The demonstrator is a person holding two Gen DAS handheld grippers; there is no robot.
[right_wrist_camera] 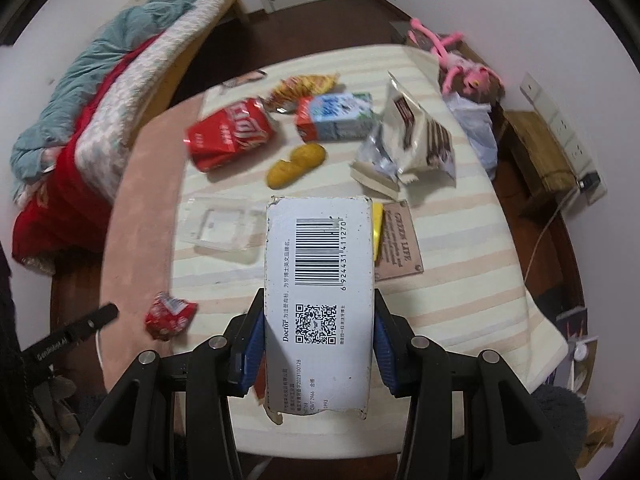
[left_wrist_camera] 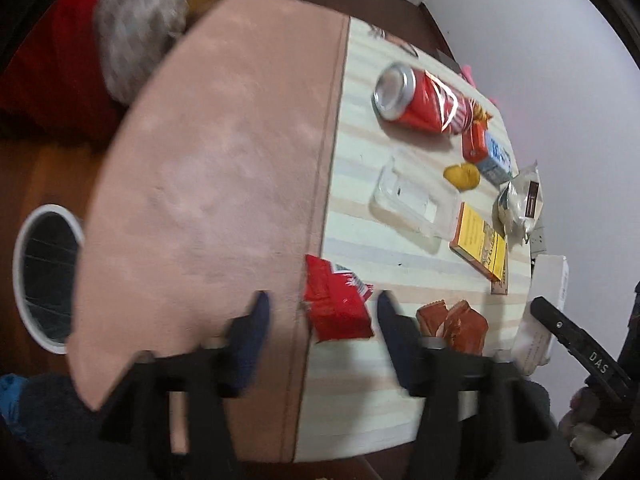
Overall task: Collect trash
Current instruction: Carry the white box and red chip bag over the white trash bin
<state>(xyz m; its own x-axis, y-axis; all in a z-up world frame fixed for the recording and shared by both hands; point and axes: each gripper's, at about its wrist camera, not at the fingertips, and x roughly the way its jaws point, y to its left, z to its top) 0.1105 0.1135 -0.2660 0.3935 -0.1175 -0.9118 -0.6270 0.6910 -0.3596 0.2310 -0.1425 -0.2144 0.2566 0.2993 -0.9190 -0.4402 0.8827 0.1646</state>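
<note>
The right gripper was clamped on a white box, barcode face up, held above the table. The left gripper stood wide open, its fingers either side of a red wrapper lying at the seam of the pink mat; no contact was visible. Further off lay a red can, a clear tray and a yellow box. A white bin stood below the table.

White barcoded box clamped in right gripper, above striped table
</note>
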